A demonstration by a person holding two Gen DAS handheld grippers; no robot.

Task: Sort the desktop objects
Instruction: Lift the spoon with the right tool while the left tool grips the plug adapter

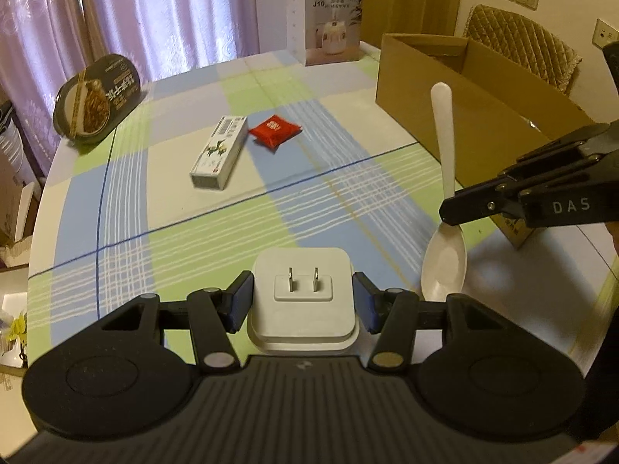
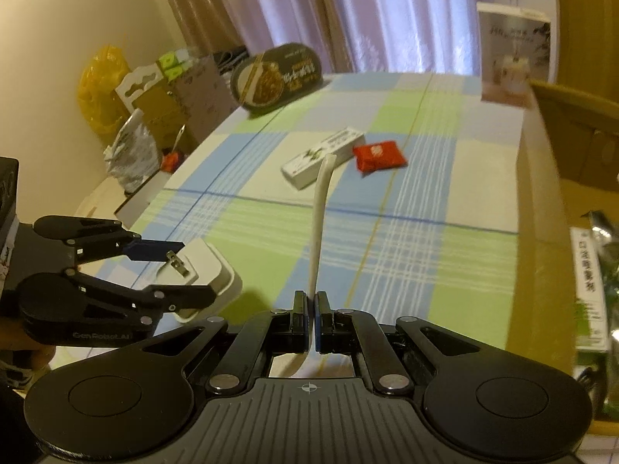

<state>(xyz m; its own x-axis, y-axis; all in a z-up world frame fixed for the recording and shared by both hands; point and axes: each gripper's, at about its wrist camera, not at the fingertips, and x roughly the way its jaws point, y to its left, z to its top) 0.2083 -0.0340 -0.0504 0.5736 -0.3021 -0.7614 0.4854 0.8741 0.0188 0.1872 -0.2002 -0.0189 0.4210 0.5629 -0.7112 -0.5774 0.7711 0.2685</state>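
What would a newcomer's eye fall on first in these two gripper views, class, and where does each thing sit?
The white plug adapter, prongs up, sits between the left gripper jaws at the near table edge. Beside it, the right gripper is clamped on a white spoon, handle pointing away toward the open cardboard box. Mid-table on the checked tablecloth lie a bright red packet and a long white carton.

We get dim, warm indoor light w/ soft daylight glowing thru the curtains behind the table. Shadows near the curtains stay faint. Fisheye bends both views' edges, corners vignette black. Right-wrist view is motion-blurred, esp. right of the curtains.
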